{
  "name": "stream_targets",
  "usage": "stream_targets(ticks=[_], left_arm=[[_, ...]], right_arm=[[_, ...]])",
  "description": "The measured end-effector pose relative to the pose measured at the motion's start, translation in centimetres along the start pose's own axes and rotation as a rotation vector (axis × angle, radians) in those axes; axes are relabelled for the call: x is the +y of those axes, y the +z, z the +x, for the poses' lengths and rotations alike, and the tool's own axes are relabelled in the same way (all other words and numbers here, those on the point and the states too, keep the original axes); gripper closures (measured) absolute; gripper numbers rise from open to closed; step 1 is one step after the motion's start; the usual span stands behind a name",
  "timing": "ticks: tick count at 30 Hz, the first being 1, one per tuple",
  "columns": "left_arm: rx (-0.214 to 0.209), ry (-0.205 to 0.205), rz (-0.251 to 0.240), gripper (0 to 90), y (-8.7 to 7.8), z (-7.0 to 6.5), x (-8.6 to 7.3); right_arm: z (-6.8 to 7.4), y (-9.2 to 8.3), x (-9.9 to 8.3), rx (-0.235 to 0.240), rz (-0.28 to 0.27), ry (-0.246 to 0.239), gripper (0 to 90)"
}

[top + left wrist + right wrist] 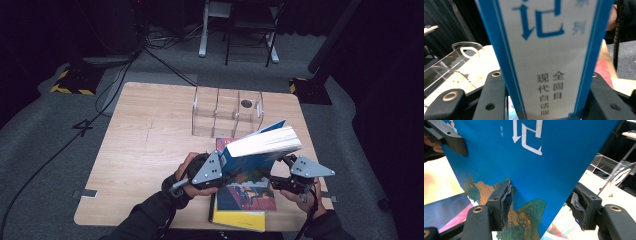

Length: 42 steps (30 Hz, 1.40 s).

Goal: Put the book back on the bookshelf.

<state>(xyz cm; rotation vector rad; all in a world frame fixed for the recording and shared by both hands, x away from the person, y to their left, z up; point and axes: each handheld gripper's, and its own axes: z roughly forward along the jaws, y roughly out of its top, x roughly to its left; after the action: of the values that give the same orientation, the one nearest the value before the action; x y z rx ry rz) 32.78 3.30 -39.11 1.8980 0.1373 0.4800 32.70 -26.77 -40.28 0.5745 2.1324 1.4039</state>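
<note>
While clamped leftward, blue book (260, 147).

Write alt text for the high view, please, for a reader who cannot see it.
Two hand-held grippers lift a thick blue paperback book above a wooden table: left gripper clamps its spine, right gripper at its cover. Other books lie beneath; a clear acrylic rack stands behind.

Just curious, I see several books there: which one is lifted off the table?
The thick blue book, held up by its spine in the left gripper. The red-covered book and yellow book lie flat, stacked beneath it.
</note>
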Motion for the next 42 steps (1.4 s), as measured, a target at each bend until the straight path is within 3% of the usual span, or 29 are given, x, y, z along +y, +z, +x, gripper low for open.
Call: stream_targets(ticks=[4,9,12,16,19,21,26,28,31,34,42], left_arm=[[-0.009,-0.048,-0.011,59.2,0.1,1.1,-0.3],[-0.017,-0.117,-0.011,57.9,0.1,1.3,-0.1],[0.007,-0.123,-0.027,56.2,-0.1,1.0,0.5],[0.004,-0.146,-0.054,55.8,-0.8,1.2,1.7],[0.003,-0.116,-0.021,55.4,-0.8,1.4,2.6],[-0.014,-0.121,-0.014,55.6,-0.8,1.7,3.0],[0.001,-0.117,-0.004,54.5,-1.3,1.8,4.2],[0.026,-0.130,-0.042,51.8,-1.9,1.8,5.0],[0.029,-0.154,-0.079,50.1,-2.8,2.4,6.3],[0.056,-0.133,-0.070,48.8,-3.0,2.7,7.4],[0.035,-0.153,-0.086,47.7,-2.8,3.5,8.4]], right_arm=[[-0.5,0.8,0.2,-0.010,-0.008,-0.006,38.5],[-0.4,0.7,0.1,-0.007,-0.016,0.008,39.4],[-0.3,0.4,0.2,-0.007,-0.014,0.013,39.7],[-0.1,0.3,0.2,-0.007,-0.013,0.010,39.8],[-0.1,0.3,0.2,-0.004,-0.014,0.017,39.8],[-0.2,0.3,0.2,-0.002,-0.011,0.014,40.0],[-0.1,0.2,0.3,-0.001,-0.009,0.011,40.2],[-0.1,0.2,0.3,0.000,-0.009,0.013,40.2],[-0.1,0.2,0.2,-0.001,-0.010,0.014,40.3],[-0.1,0.2,0.2,0.007,-0.013,0.022,40.4],[-0.2,0.3,0.2,0.006,-0.018,0.015,40.1]])
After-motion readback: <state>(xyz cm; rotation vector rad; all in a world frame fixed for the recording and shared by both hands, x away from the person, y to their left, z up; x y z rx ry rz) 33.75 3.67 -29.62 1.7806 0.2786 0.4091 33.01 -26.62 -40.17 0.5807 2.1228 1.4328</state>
